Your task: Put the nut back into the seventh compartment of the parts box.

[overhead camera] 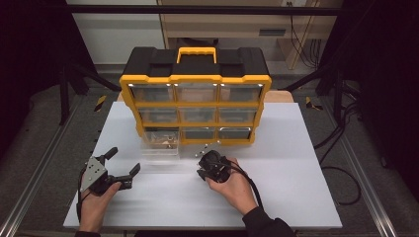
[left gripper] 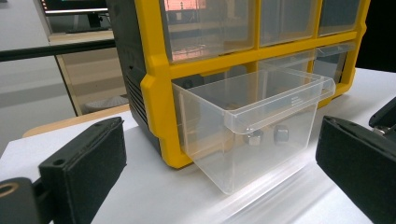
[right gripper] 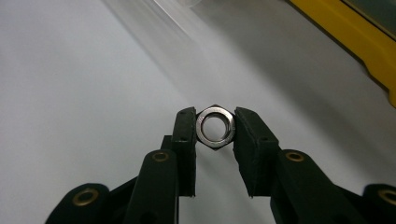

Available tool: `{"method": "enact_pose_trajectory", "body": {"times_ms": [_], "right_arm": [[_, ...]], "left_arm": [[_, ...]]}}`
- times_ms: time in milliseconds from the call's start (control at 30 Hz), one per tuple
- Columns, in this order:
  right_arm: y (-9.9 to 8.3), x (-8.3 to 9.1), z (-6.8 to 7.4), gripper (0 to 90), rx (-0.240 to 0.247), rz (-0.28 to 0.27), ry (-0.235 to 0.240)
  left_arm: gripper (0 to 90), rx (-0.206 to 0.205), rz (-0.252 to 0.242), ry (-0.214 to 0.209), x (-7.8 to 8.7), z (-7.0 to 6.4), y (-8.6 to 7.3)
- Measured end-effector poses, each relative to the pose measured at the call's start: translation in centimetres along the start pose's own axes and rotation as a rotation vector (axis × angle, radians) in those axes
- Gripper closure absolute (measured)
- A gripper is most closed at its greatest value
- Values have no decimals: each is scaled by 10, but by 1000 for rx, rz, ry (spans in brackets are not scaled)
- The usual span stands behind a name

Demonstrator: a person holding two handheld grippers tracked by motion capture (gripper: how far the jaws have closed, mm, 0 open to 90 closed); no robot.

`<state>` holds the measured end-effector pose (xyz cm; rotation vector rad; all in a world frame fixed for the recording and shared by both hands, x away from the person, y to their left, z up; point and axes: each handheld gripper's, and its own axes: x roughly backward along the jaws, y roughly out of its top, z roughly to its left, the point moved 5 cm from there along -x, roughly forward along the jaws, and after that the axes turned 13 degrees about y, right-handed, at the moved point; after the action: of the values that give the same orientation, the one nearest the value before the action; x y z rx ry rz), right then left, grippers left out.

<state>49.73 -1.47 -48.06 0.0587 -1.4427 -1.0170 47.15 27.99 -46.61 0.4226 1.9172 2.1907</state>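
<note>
- Hex nut (right gripper: 215, 128): clamped flat-to-flat between jaws of right gripper (overhead camera: 206, 159), low over worktop (overhead camera: 296, 197), just right of pulled-out clear drawer (left gripper: 252, 126); likely bound for it.
- Left gripper (overhead camera: 120, 164): jaws spread wide, empty, facing drawer; probably ready to steady or close it.
- Organizer (overhead camera: 195, 98): upright at worktop rear.

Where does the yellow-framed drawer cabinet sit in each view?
High view: yellow-framed drawer cabinet stands top centre, at the far side.
Left gripper view: upper middle, behind its pulled-out clear plastic drawer.
Right gripper view: yellow strip, upper right corner, beyond the steel hex nut.
Shared landmark: the white table top.
</note>
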Motion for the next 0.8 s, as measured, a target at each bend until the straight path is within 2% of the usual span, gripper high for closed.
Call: {"method": "enact_pose_trajectory", "body": {"times_ms": [167, 200, 367, 400, 433, 533, 567, 700, 800], "right_arm": [[1, 2, 0, 701, 1, -16, -4], [1, 4, -1, 701, 14, -10, -11], [3, 6, -1, 701, 5, -27, -17], [3, 7, -1, 701, 21, -31, -16], [4, 7, -1, 701, 8, -34, -17], [5, 9, -2, 702, 23, -40, -21], [6, 9, -1, 701, 9, -48, -14], [6, 11, -2, 701, 19, -45, -26], [7, 13, -1, 701, 3, -64, -25]], "left_arm": [[14, 0, 0, 0, 0, 0, 0], [14, 0, 0, 0, 0, 0, 0], [14, 0, 0, 0, 0, 0, 0], [14, 0, 0, 0, 0, 0, 0], [14, 0, 0, 0, 0, 0, 0], [14, 0, 0, 0, 0, 0, 0], [14, 0, 0, 0, 0, 0, 0], [14, 0, 0, 0, 0, 0, 0], [14, 0, 0, 0, 0, 0, 0]]}}
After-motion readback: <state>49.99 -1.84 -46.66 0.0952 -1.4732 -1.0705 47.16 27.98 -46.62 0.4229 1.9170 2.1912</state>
